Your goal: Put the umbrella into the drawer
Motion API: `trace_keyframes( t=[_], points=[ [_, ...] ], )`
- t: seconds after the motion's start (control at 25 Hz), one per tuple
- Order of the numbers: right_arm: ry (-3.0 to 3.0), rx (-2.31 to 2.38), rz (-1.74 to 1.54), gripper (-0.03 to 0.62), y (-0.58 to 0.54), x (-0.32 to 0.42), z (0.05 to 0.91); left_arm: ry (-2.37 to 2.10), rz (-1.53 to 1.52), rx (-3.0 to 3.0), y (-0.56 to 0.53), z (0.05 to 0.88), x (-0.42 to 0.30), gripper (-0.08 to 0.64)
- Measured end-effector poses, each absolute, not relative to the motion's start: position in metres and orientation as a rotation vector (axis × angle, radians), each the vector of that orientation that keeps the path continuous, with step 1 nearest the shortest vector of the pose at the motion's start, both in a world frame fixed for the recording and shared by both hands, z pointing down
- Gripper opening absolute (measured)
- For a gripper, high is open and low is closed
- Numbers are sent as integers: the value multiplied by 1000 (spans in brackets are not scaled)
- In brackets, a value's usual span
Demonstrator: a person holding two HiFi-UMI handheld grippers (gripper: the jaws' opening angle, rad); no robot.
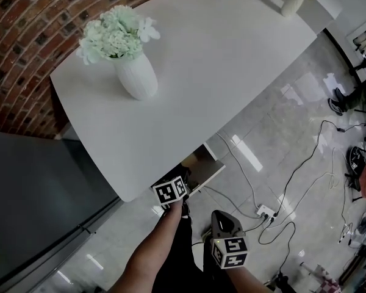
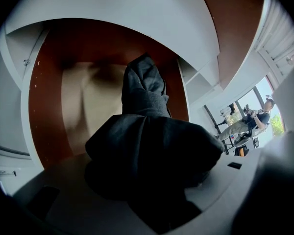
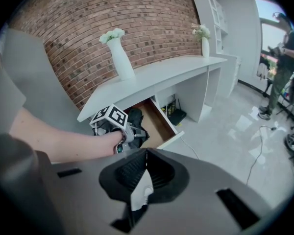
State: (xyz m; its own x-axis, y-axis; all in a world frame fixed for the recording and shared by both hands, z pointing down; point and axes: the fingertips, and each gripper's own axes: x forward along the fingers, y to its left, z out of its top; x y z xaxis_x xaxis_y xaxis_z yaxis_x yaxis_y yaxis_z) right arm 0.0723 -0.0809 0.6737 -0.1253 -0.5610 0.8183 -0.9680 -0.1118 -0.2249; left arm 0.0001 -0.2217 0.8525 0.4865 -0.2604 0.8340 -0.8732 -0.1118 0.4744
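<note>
The umbrella [image 2: 147,146] is folded, dark grey, and fills the left gripper view; its tip points into the open drawer [image 2: 83,106], which has brown walls and a tan bottom. My left gripper [image 3: 125,131] is shut on the umbrella [image 3: 136,119] and holds it over the drawer [image 3: 159,124] under the white desk. In the head view only the left gripper's marker cube [image 1: 171,191] shows at the desk edge, beside the drawer [image 1: 204,170]. My right gripper [image 3: 146,155] hangs back over the floor, its pads closed together with nothing between them; the head view shows the right gripper [image 1: 224,224] lower right of the drawer.
On the white desk [image 1: 232,60] stand a white vase of pale flowers [image 1: 136,75] and a second vase [image 1: 291,2] far right. Cables and a power strip [image 1: 265,211] lie on the glossy floor. A grey panel [image 1: 36,194] stands left. A person [image 3: 279,67] stands at the right.
</note>
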Motion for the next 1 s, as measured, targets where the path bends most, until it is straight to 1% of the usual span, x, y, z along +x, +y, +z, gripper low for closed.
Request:
trace_keyframes(
  t=[1.0],
  points=[
    [-1671, 1733, 1297, 17, -62, 66, 727, -1004, 685, 1555, -234, 877, 3, 241]
  ],
)
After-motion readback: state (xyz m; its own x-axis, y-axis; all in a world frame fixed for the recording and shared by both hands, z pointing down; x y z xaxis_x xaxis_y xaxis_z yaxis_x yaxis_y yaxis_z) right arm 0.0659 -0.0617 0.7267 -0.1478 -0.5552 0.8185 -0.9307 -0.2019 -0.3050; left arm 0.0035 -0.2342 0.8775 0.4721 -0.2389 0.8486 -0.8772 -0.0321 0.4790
